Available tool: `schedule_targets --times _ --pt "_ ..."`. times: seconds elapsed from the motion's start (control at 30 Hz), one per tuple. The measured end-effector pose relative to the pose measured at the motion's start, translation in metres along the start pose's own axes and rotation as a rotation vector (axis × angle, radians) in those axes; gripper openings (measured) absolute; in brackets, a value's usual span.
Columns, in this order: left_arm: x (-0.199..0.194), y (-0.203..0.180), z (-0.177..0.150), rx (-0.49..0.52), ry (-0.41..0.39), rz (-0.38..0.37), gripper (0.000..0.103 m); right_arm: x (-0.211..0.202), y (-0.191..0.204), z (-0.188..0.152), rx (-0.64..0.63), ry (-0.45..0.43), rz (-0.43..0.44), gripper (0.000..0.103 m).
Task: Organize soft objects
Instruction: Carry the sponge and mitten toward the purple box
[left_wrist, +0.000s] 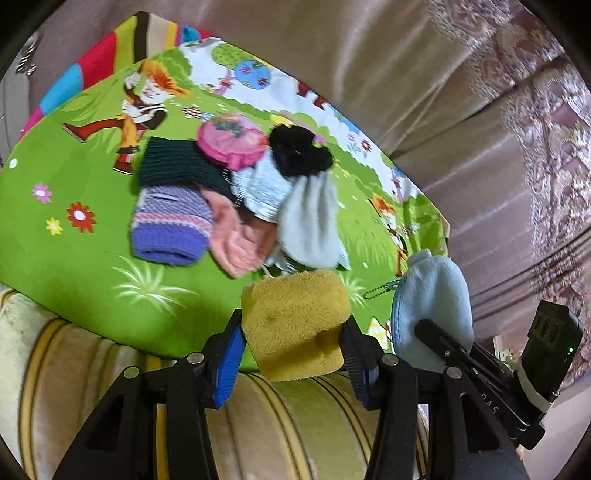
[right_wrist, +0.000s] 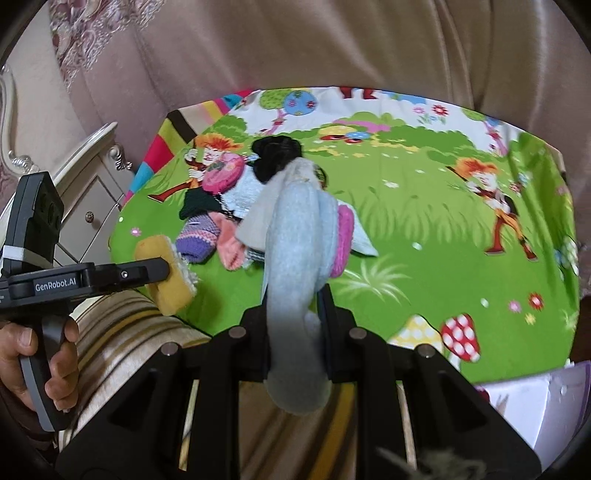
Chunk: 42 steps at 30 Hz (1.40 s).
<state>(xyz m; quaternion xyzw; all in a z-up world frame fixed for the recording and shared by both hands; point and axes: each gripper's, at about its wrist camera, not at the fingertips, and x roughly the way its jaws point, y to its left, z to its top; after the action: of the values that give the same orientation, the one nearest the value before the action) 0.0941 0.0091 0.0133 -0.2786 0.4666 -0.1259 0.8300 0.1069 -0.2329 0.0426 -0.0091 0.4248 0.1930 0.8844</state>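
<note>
I am pinching a yellow sponge (left_wrist: 295, 325) between the blue-padded fingers (left_wrist: 225, 362) of my left gripper (left_wrist: 293, 360), both pads pressing into its sides, and I am holding it up over the near edge of the green cartoon mat (left_wrist: 62, 236). My right gripper (right_wrist: 295, 332) is squeezing a pale blue plush toy (right_wrist: 295, 295) between its fingers (right_wrist: 332, 332), pressed tight on the fabric; the toy is bulging out above and below the grip, with a pink part (right_wrist: 343, 236) showing at its far side. In the left wrist view the same toy is hanging just right of the sponge, a small bead chain (left_wrist: 380, 288) trailing from it. In the right wrist view my left hand (right_wrist: 44, 365) is gripping the other tool's handle at the left edge.

Beyond both sets of fingers a pile of soft things is lying together near the mat's middle: a purple knitted piece (left_wrist: 170, 229), a salmon-pink cloth (left_wrist: 236, 243) just beside it, a dark green knit (left_wrist: 173, 166) behind, a round pink pouch (left_wrist: 232, 140), a black furry item (left_wrist: 299, 151) and a grey-white cloth (left_wrist: 310, 225) draping toward me. They are overlapping one another. The mat is lying on a striped beige cushion (left_wrist: 74, 369), with brownish sofa upholstery (left_wrist: 369, 55) rising behind and a white cabinet (right_wrist: 92, 184) off to the left
</note>
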Motion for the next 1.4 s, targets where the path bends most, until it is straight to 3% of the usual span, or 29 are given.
schedule_targets --times 0.57,0.93,1.07,1.4 --pt "0.032 -0.101 -0.044 0.206 0.111 -0.108 0.051 -0.073 -0.072 -0.051 0.164 -0.040 -0.147 0.025" --pt "0.061 -0.171 -0.077 0.337 0.219 -0.190 0.051 -0.113 -0.130 -0.084 0.294 -0.070 -0.258 0.024" --pt "0.072 -0.193 -0.090 0.392 0.251 -0.205 0.051 -0.130 -0.150 -0.098 0.328 -0.080 -0.333 0.025" --pt "0.102 -0.237 -0.124 0.481 0.369 -0.235 0.051 -0.154 -0.193 -0.125 0.432 -0.084 -0.427 0.027"
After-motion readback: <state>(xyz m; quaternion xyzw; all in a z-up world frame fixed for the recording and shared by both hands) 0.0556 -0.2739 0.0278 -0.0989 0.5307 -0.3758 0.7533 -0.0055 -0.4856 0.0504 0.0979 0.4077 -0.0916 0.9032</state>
